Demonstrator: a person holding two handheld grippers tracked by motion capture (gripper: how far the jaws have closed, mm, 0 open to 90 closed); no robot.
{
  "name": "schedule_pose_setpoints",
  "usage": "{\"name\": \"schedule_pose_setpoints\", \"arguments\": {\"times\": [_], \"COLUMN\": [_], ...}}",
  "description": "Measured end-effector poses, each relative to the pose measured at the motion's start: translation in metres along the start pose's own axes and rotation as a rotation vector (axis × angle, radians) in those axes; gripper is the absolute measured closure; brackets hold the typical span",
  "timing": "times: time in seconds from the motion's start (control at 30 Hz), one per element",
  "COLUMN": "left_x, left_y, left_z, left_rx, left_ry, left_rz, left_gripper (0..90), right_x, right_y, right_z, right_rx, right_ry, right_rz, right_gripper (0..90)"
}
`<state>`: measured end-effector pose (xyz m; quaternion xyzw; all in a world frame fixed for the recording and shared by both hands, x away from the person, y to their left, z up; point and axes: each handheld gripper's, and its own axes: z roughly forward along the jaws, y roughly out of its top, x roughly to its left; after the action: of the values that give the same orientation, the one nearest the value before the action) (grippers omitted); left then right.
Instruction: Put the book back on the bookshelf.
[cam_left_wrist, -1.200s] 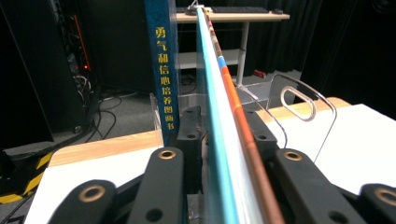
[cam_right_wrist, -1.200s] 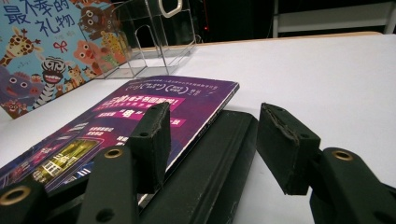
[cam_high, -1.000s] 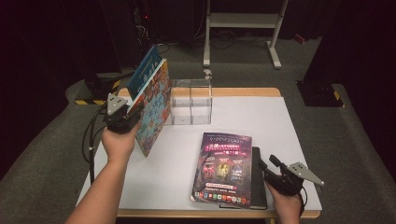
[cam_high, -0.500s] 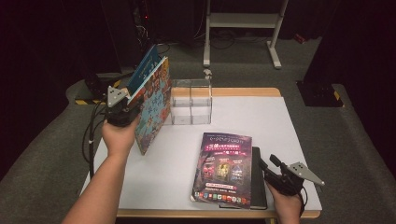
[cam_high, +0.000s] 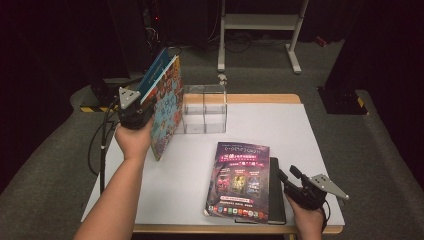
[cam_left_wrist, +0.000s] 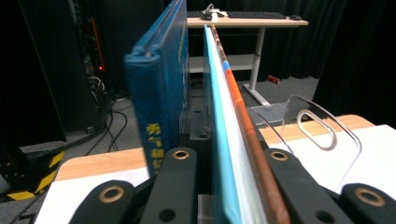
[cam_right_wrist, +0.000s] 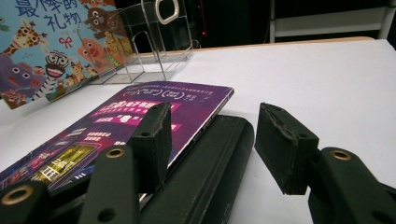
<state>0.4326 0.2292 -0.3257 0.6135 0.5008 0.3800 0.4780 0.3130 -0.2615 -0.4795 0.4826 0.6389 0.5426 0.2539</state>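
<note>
My left gripper (cam_high: 146, 113) is shut on a thin picture book (cam_high: 167, 110) with cartoon animals, held upright and tilted above the table's left side. In the left gripper view the jaws (cam_left_wrist: 229, 157) pinch this book's edge (cam_left_wrist: 233, 107). A blue book (cam_high: 152, 75) stands against its far side, just outside the left jaw (cam_left_wrist: 159, 88); what holds it I cannot tell. My right gripper (cam_high: 286, 172) is open at the front right. Its fingers (cam_right_wrist: 215, 126) straddle the spine of a black book (cam_right_wrist: 210, 163) lying flat, with a purple magazine (cam_high: 237, 180) on top.
A clear acrylic book stand (cam_high: 205, 107) sits at the back of the white table (cam_high: 280, 130), just right of the held books. A cable (cam_high: 97, 145) trails off the left edge. A white desk frame (cam_high: 260, 22) stands on the floor beyond.
My left hand has lifted slightly up and away with the books. The right gripper has stayed in place.
</note>
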Motion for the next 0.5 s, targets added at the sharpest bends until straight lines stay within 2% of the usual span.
{"name": "schedule_pose_setpoints", "arguments": {"times": [0.37, 0.5], "left_x": [-0.001, 0.001], "left_y": [-0.020, -0.024], "left_z": [0.001, -0.001], "left_rx": [-0.042, -0.044], "left_ry": [0.013, -0.004], "left_rz": [-0.012, -0.025], "left_gripper": [81.3, 80.9], "right_x": [0.001, 0.002], "right_y": [-0.001, -0.001], "right_z": [0.000, 0.001], "right_rx": [0.002, 0.004], "right_ry": [0.003, 0.006], "right_rz": [-0.002, -0.004], "right_gripper": [45.4, 45.4]}}
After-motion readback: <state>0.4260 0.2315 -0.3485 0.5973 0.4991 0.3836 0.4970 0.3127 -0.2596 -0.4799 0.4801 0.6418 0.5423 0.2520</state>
